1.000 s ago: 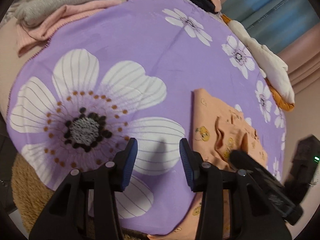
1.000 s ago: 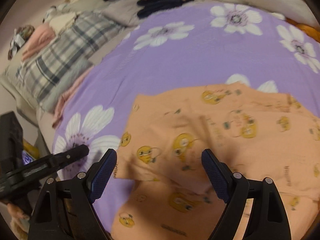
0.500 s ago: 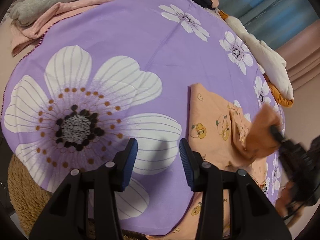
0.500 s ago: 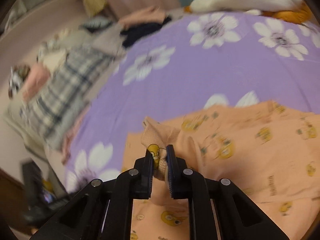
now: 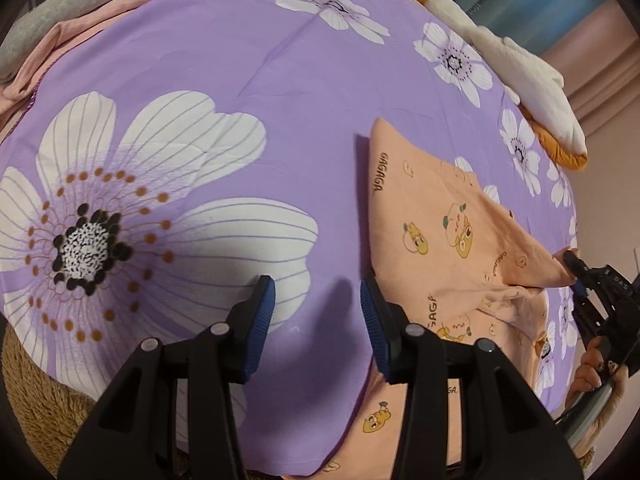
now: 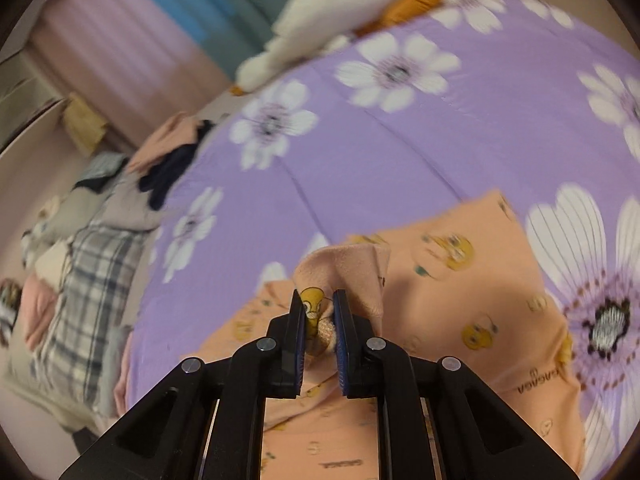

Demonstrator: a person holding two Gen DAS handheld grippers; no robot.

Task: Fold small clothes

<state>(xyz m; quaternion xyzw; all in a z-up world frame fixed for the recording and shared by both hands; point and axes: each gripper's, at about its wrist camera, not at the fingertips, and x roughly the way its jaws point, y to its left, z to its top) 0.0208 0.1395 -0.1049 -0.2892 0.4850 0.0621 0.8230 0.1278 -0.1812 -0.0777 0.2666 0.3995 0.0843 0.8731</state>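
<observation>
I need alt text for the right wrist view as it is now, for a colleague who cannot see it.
The right gripper is shut on a bunched corner of the peach cartoon-print garment, lifting it off the purple flowered bedsheet. A blurred white and orange plush toy lies at the sheet's far edge.

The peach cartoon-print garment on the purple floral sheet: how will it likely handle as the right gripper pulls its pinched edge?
The peach cartoon-print garment looks floppy: it bunches between the right gripper's pads and drapes in a slack fold. Probably light, since one pinched edge lifts a whole flap. It may slide on the smooth purple floral sheet; the left gripper is open, pinning nothing.
</observation>
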